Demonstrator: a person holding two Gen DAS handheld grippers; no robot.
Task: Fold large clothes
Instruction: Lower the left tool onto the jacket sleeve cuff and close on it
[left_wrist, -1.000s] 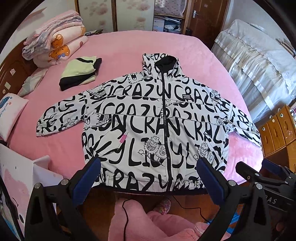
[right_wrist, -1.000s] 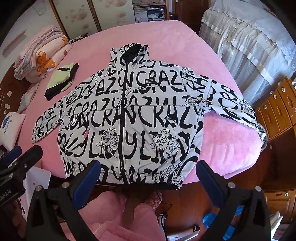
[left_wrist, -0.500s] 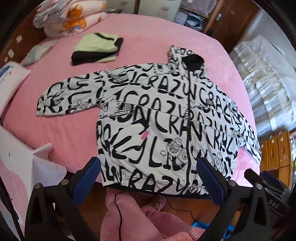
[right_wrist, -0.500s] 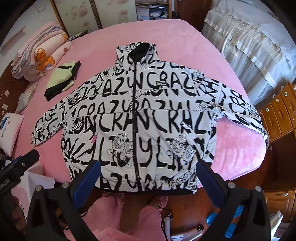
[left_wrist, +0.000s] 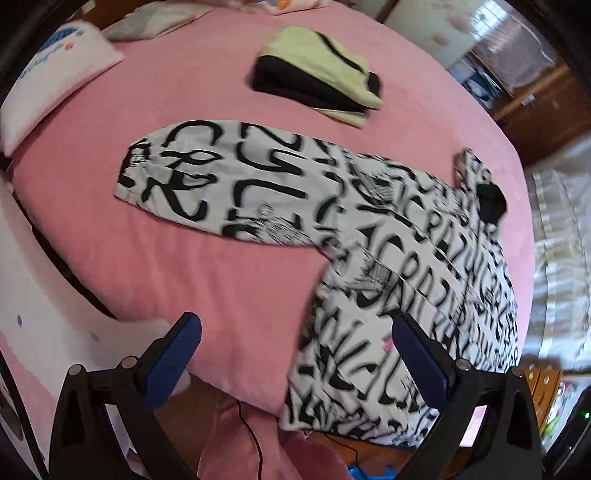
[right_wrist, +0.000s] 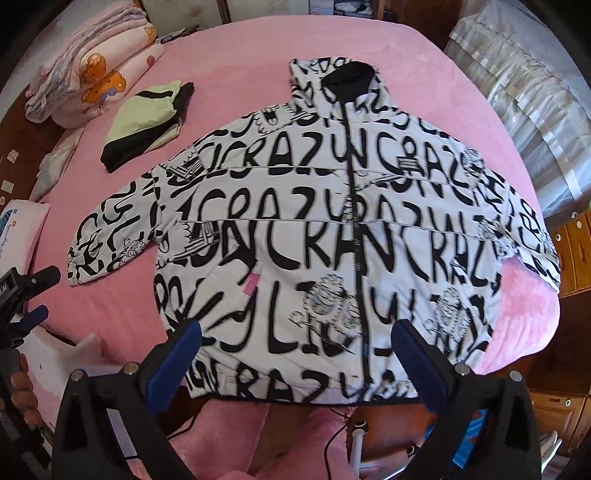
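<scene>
Jacket (right_wrist: 332, 236) lies spread flat, zipped, on the pink bed (right_wrist: 229, 48), its hem at the near edge and its right sleeve trailing off the side. That slippery shell could slide floorward if tugged carelessly. Left tongs (left_wrist: 295, 354) and right tongs (right_wrist: 295, 354) both gape wide, holding nothing.

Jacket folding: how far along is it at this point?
Done: jacket lies spread flat, zipped, on the pink bed. In hand: nothing; left gripper and right gripper are open above it. Left: every fold; sleeve is stretched out.
</scene>
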